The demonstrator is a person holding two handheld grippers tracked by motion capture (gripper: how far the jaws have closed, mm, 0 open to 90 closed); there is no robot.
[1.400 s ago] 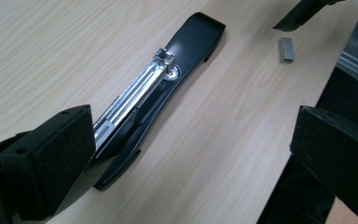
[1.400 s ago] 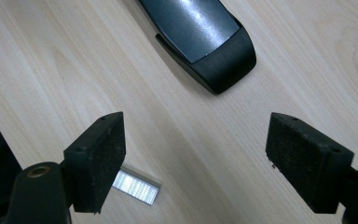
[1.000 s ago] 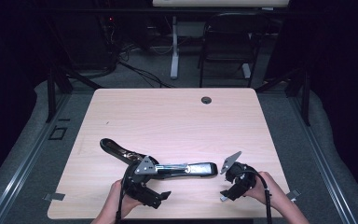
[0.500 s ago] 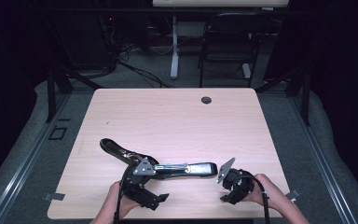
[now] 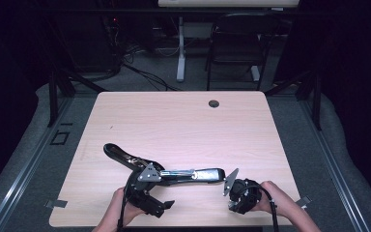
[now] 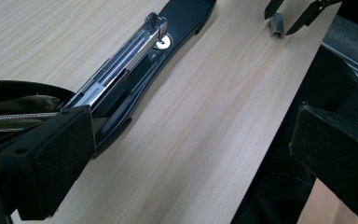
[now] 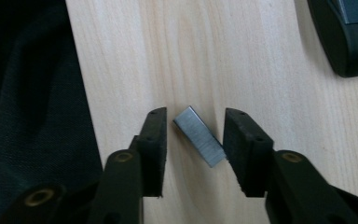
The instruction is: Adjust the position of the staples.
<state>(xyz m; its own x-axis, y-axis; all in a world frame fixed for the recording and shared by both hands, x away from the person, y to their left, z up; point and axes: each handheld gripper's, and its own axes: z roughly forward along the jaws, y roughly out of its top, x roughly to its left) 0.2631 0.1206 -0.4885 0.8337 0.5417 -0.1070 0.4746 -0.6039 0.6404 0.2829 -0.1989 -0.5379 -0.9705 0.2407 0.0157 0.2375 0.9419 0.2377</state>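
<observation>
R gripper (image 7: 193, 151) is down at the table's (image 5: 183, 121) near edge, toward the near-right corner. Jaws apart, straddling a staple strip (image 7: 199, 136) lying flat on the wood at a slant; nothing pinched yet, one end looks close to the jaw on the view's right. Vs a sec ago it's come lower and slid left, nearer the stapler (image 5: 164, 171). Reads as lining up a pick, prob. for reloading. L gripper (image 5: 147, 193) released wide, one jaw beside the opened stapler's rear, not clamping it.

In the right gripper view the stapler (image 7: 347, 35) is cut off at the upper right, and the staple strip's (image 7: 200, 136) lower end seems hidden behind a jaw.
</observation>
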